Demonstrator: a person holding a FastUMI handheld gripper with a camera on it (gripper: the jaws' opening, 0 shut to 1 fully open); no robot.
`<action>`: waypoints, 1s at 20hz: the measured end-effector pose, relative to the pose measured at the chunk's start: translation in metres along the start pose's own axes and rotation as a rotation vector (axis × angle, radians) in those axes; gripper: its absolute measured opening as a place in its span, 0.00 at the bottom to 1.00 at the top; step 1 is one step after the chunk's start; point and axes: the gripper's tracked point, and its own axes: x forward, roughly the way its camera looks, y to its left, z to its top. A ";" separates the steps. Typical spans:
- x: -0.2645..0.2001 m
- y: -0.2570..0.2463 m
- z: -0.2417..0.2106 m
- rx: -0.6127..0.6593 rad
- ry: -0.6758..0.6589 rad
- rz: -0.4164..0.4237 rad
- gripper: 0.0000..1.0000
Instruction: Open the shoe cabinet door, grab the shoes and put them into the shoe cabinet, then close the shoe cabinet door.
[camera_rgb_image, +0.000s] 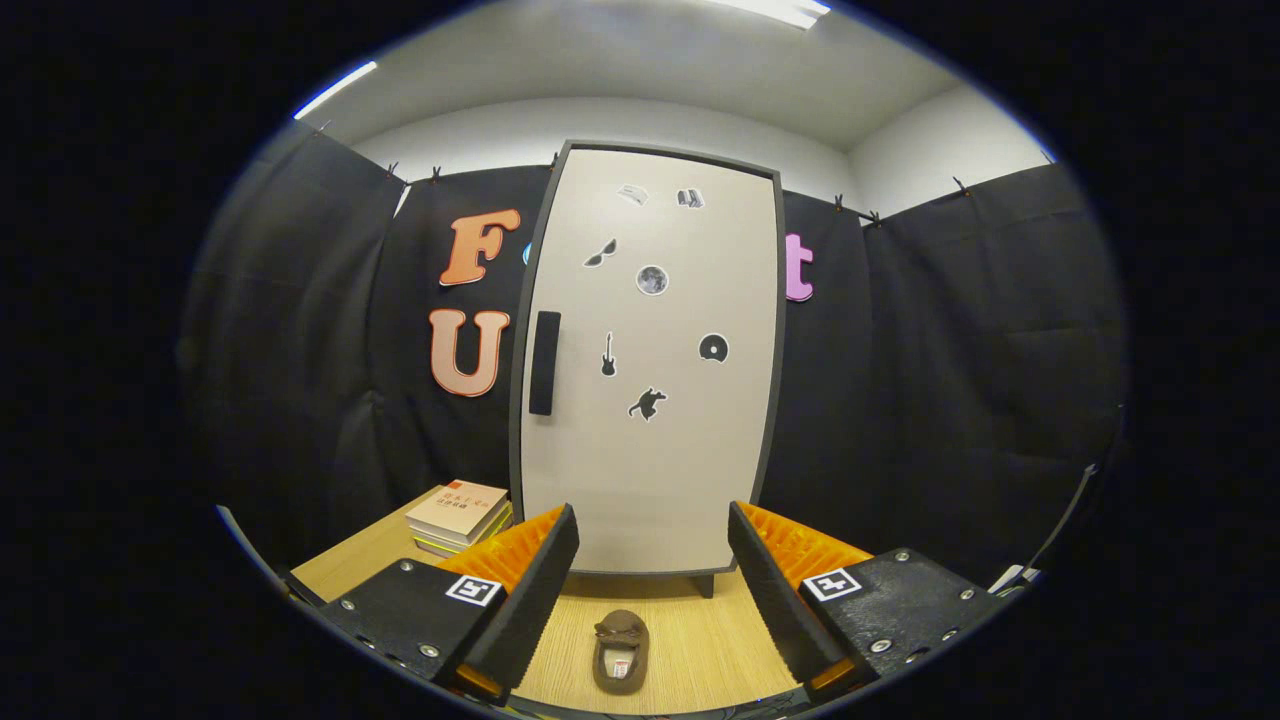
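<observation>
A tall shoe cabinet stands on the wooden table beyond my fingers. Its pale door is shut, framed in dark grey and dotted with small black stickers. A black vertical handle sits at the door's left edge. A brown shoe lies on the table in front of the cabinet, toe towards the door, low between my two fingers and not touched by them. My gripper is open, with a wide gap between the fingers and nothing held.
A small stack of books lies on the table left of the cabinet, just beyond my left finger. Black cloth walls close in behind and on both sides. The wooden table runs under the shoe to the cabinet's feet.
</observation>
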 end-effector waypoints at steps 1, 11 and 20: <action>0.001 0.000 -0.001 -0.001 0.002 0.000 0.94; 0.021 0.012 -0.039 0.018 0.085 0.036 0.94; 0.052 0.043 -0.147 0.117 0.299 0.120 0.94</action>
